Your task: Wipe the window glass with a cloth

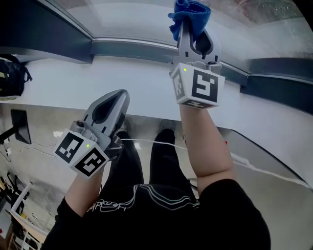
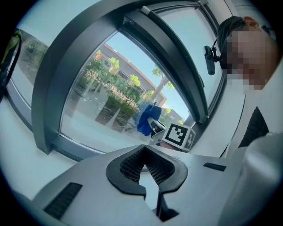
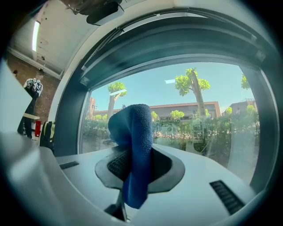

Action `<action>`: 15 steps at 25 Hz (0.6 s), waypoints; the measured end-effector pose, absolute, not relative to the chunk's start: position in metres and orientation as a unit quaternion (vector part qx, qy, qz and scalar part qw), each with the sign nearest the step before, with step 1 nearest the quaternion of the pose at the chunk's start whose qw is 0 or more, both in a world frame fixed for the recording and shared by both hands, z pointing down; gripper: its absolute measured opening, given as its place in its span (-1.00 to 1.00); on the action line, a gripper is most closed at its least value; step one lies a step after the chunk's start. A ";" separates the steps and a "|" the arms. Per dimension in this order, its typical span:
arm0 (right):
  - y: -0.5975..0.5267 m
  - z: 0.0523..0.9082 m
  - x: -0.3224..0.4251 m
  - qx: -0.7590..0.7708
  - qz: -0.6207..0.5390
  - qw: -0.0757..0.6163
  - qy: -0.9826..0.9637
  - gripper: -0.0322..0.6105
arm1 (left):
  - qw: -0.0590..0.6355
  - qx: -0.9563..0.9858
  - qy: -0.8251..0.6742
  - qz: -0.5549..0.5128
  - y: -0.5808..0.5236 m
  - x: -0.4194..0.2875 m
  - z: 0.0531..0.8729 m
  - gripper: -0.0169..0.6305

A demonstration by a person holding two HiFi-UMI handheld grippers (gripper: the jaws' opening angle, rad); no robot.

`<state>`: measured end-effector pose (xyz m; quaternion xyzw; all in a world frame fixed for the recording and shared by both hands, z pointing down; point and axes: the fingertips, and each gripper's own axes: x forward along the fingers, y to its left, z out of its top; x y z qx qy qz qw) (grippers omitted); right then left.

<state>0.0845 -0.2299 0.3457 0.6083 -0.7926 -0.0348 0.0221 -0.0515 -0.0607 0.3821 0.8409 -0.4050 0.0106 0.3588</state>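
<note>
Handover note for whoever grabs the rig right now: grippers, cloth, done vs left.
Right hand-held gripper: shut on the blue cloth and raised toward the window glass. Contact with the glass can't be confirmed.
Left hand-held gripper: shut, empty, held low near the window sill.
Done: cloth is gripped and up at the window.
Left: wipe the glass. How much is already wiped can't be told.

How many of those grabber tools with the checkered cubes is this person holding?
2. The left gripper sits low over the white sill, shut and empty. The right gripper is raised at the window glass, shut on a blue cloth.
</note>
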 end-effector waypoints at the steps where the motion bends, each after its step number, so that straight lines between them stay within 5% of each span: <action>1: -0.228 0.345 0.096 0.610 -0.037 0.024 -0.791 -0.70 | 0.359 0.843 -0.400 0.011 -0.060 -0.039 0.382 -0.93; 15: -0.211 0.338 0.261 0.651 -0.047 0.038 -0.757 -0.70 | 0.369 0.865 -0.338 0.022 -0.064 0.111 0.383 -0.93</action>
